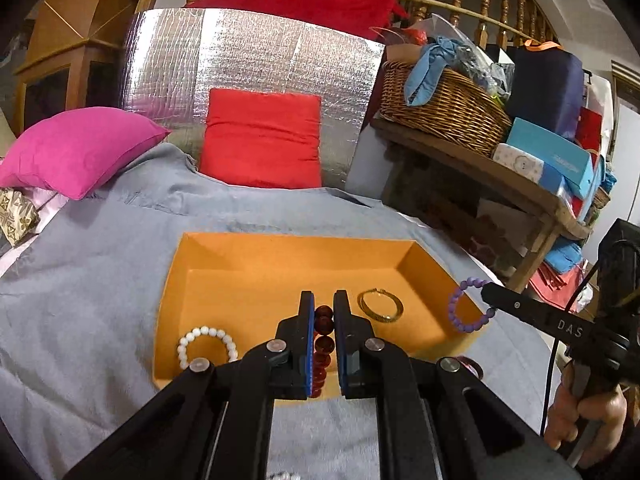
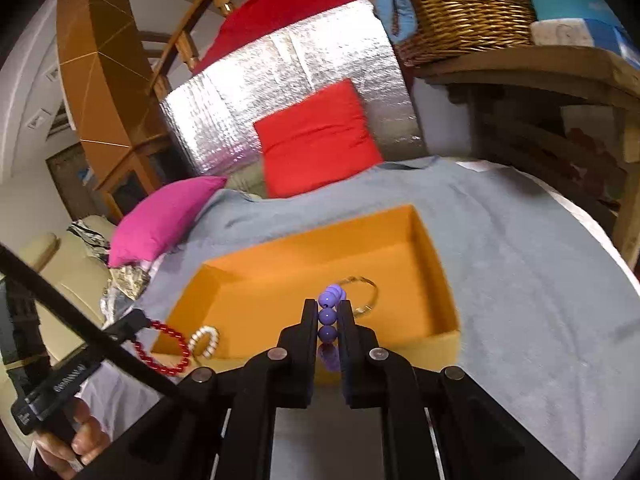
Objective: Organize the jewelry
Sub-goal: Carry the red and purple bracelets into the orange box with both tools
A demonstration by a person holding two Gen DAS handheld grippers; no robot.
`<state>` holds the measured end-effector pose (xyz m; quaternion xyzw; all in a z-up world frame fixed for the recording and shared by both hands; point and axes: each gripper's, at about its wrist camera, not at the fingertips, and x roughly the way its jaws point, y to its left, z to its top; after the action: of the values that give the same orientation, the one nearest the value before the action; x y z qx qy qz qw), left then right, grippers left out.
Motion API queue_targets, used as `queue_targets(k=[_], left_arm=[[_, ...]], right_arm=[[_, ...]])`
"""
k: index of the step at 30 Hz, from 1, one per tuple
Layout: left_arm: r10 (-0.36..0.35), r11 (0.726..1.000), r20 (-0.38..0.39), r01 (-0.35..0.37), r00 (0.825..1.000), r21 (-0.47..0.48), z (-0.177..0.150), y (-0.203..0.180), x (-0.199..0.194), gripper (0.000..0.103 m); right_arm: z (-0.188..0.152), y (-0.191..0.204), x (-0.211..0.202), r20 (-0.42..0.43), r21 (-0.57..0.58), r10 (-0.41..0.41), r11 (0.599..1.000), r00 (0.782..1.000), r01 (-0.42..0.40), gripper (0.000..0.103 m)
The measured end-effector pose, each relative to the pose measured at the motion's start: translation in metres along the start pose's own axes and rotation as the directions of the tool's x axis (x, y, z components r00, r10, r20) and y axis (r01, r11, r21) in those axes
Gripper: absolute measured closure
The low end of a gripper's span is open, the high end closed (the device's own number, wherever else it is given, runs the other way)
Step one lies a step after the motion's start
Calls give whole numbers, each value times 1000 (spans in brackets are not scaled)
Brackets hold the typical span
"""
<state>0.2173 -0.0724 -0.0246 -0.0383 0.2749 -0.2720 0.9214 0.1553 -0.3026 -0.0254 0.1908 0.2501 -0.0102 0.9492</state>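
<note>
An open orange box [image 1: 224,252] [image 2: 280,276] lies on a grey cloth. Inside it rest a white bead bracelet [image 1: 207,345] [image 2: 206,342] at the near left and a gold bangle [image 1: 380,305] [image 2: 366,295] toward the right. My left gripper [image 1: 324,312] is shut on a dark red bead bracelet [image 1: 323,340], held over the box's near edge; the same bracelet [image 2: 168,348] shows at the lower left of the right wrist view. My right gripper [image 2: 328,308] is shut on a purple bead bracelet [image 2: 329,314] [image 1: 466,306], which hangs above the box's right side.
The grey cloth [image 1: 88,264] covers the surface. A pink cushion [image 1: 76,148], a red cushion [image 1: 262,140] and a silver foil panel [image 1: 248,52] stand behind the box. A wooden shelf [image 1: 480,168] with a wicker basket [image 1: 440,104] and boxes is at the right. A hand [image 1: 580,416] grips the right tool.
</note>
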Motion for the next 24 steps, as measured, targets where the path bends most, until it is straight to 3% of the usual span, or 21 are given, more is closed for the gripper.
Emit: queue_targets(k=[9, 24], left_arm=[[1, 1000, -20, 0, 1000, 28, 5, -15, 28, 93], [126, 986, -99, -113, 987, 125, -6, -21, 60, 93]], right_arm=[[3, 14, 36, -38, 18, 44, 999, 998, -44, 93], [1, -1, 63, -90, 68, 16, 998, 996, -10, 93]])
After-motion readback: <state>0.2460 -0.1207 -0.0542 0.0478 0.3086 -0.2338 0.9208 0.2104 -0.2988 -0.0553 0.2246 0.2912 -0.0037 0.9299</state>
